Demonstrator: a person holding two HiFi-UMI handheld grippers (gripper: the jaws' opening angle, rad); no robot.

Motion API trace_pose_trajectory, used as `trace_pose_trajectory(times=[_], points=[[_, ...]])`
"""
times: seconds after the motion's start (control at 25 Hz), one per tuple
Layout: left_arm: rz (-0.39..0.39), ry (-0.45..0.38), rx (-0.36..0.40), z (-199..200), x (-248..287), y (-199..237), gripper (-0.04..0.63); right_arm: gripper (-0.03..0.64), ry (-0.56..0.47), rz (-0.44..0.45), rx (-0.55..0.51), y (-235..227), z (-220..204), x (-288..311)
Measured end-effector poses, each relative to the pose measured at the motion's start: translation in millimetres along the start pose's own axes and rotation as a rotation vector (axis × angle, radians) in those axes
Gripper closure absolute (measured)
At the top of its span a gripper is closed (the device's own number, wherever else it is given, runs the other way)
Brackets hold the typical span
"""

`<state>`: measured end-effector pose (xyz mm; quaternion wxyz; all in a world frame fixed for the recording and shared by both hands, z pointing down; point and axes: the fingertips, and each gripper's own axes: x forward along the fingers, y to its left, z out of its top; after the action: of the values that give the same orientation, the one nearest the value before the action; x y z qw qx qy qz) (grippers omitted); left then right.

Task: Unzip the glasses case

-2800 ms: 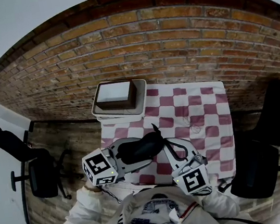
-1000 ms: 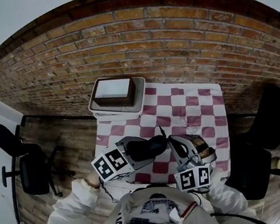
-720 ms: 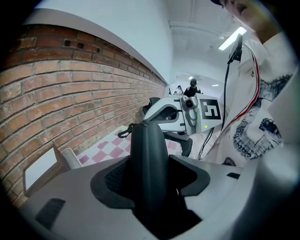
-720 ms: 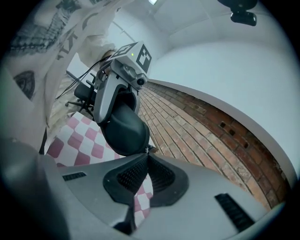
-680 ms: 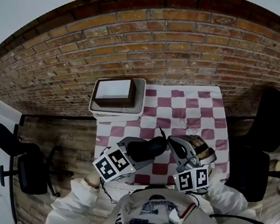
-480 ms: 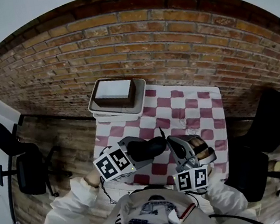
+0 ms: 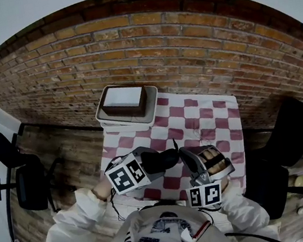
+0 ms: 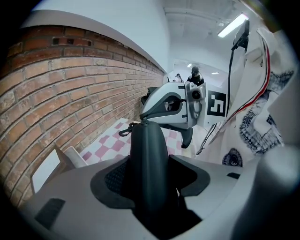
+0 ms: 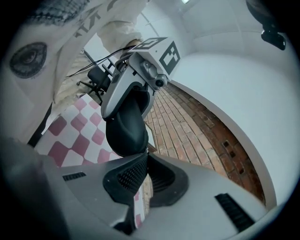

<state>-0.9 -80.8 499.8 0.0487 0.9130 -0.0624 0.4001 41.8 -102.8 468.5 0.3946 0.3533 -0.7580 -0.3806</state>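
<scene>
A black glasses case [image 7: 160,159] hangs over the checked cloth with my left gripper [image 7: 149,163] shut on its body. In the left gripper view the case [image 8: 149,159] runs out from between the jaws of my left gripper [image 8: 150,176], and a small clip loop [image 8: 124,131] hangs at its far end. My right gripper [image 7: 182,155] meets that far end from the right. Its jaws [image 9: 146,153] are shut right against the case's rounded end [image 9: 126,126], on the zipper pull, which is hidden between the pads.
A cream tray [image 7: 105,119] holding a brown box with a white top [image 7: 124,100] stands at the cloth's far left corner. The red-and-white cloth [image 7: 214,119] stretches to the right. Black office chairs stand at the left [image 7: 30,185] and right [image 7: 290,135] on the brick floor.
Both hands stay almost where they were. The right gripper has rolled, so its marker cube faces differently and more of the hand shows. The left gripper has tipped slightly and still holds the case.
</scene>
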Motion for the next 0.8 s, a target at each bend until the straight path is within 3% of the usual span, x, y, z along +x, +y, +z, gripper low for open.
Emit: trace_pose_trajectory(times=[0.8], points=[[0.011, 0.064, 0.030, -10.5, 15.9, 5.6, 0.342, 0.601, 0.048, 0.005, -0.233, 10.6, 1.9, 7.4]])
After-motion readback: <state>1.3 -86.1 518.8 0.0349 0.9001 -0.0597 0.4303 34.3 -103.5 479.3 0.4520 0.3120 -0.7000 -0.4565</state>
